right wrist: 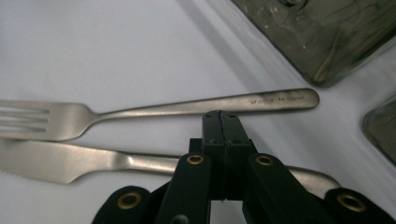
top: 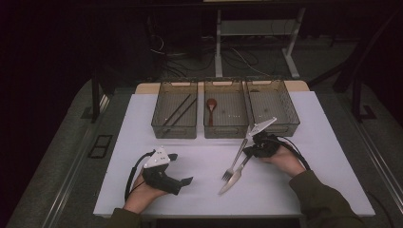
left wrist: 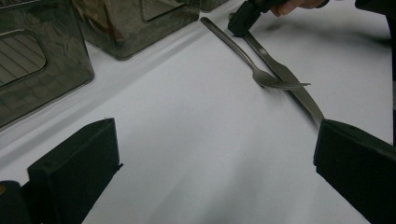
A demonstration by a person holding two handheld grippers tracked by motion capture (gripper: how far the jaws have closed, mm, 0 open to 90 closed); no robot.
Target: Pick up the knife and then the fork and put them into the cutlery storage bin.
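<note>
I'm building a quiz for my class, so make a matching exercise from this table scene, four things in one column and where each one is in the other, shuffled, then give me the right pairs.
Things
1. wooden spoon
2. chopsticks
3. fork
4. left gripper

Places or states
A. in the left bin
B. on the white table beside the knife
C. held open above the table
D. in the middle bin

Pairs: 1-D, 2-A, 3-B, 4-C
</note>
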